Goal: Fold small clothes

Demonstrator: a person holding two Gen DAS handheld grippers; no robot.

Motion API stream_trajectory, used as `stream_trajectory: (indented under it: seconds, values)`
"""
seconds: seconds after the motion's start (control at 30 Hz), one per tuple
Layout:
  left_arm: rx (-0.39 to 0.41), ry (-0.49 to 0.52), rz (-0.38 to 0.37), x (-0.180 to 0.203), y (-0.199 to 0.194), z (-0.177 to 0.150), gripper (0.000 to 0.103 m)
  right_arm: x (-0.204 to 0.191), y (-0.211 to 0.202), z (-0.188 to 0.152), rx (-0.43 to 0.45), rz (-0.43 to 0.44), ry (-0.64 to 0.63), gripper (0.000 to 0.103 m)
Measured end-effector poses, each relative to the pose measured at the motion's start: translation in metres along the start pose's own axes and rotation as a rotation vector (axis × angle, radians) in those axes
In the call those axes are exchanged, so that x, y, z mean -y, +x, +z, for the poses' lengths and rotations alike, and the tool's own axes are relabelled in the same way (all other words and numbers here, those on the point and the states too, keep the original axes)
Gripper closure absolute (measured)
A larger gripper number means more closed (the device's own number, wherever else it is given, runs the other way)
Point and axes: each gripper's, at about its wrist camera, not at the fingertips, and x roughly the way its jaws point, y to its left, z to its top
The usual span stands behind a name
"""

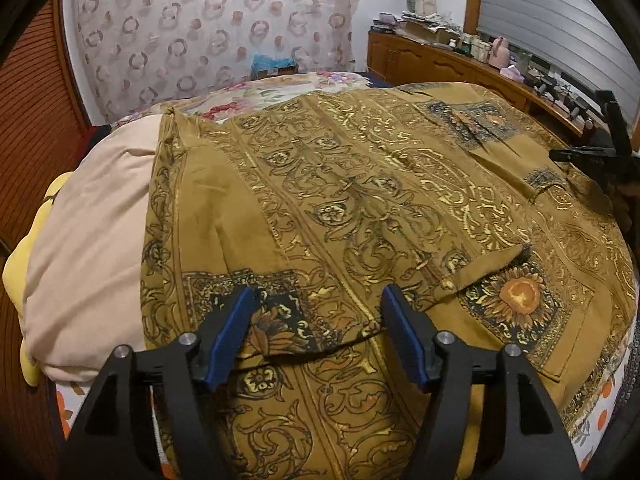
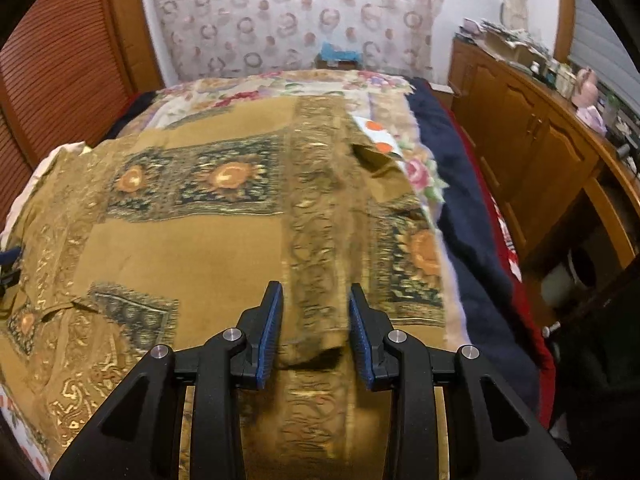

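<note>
garment | mustard, gold scrollwork, sunflower panels | spread flat on bed, near edge seemingly folded over

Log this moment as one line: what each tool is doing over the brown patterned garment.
left tool: open, over garment | right tool: open, straddling garment fold, not pinching | garment: spread on bed

Garment lies spread flat over most of the bed, on top of a floral sheet. Pillow just beside it at 9 o'clock in left wrist view. Cabinet w/ clutter runs along the bed at 3 o'clock. Curtain behind bed at 12. Left gripper and right gripper sit at 6, over the garment's near edge.
</note>
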Motion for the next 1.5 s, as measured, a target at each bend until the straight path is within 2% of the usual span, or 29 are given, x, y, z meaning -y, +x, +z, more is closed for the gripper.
stream_trajectory:
  seconds: [0.07, 0.13, 0.53, 0.6, 0.7, 0.83, 0.9, 1.0, 1.03, 1.1, 1.13, 1.23, 1.5]
  values:
    - [-0.005, -0.017, -0.001, -0.004, 0.001, 0.000, 0.027, -0.008, 0.002, -0.003, 0.003, -0.012, -0.035, 0.077]
    - [-0.006, -0.018, 0.001, -0.005, 0.001, 0.000, 0.027, -0.012, 0.002, -0.005, 0.013, -0.031, -0.063, 0.078]
    - [-0.020, -0.002, 0.002, -0.003, -0.006, -0.006, 0.026, -0.006, 0.001, -0.010, 0.035, -0.017, -0.061, 0.078]
    - [0.023, -0.002, -0.024, -0.005, -0.019, -0.010, 0.026, -0.008, 0.001, -0.010, 0.037, -0.020, -0.063, 0.078]
    - [0.063, -0.030, -0.009, -0.013, -0.034, -0.013, 0.026, -0.007, 0.001, -0.010, 0.037, -0.022, -0.066, 0.078]
    - [0.079, -0.079, -0.013, -0.030, -0.046, -0.013, 0.026, -0.008, 0.001, -0.010, 0.037, -0.026, -0.069, 0.078]
    - [0.076, -0.098, -0.013, -0.036, -0.047, -0.014, 0.029, -0.008, 0.001, -0.010, 0.037, -0.025, -0.068, 0.078]
    - [0.072, -0.127, 0.010, -0.044, -0.045, -0.015, 0.042, -0.008, 0.001, -0.010, 0.037, -0.027, -0.070, 0.078]
    - [0.070, -0.137, 0.013, -0.047, -0.044, -0.016, 0.050, -0.008, 0.001, -0.010, 0.037, -0.028, -0.070, 0.078]
    - [0.067, -0.155, 0.019, -0.052, -0.042, -0.017, 0.057, -0.008, 0.001, -0.010, 0.037, -0.027, -0.070, 0.078]
    - [0.066, -0.154, 0.027, -0.052, -0.041, -0.019, 0.067, -0.008, 0.001, -0.010, 0.037, -0.027, -0.070, 0.078]
    - [0.054, -0.149, 0.055, -0.053, -0.039, -0.022, 0.068, -0.008, 0.001, -0.010, 0.037, -0.028, -0.071, 0.078]
    - [0.022, -0.143, 0.055, -0.053, -0.028, -0.023, 0.068, -0.007, 0.001, -0.010, 0.038, -0.028, -0.071, 0.078]
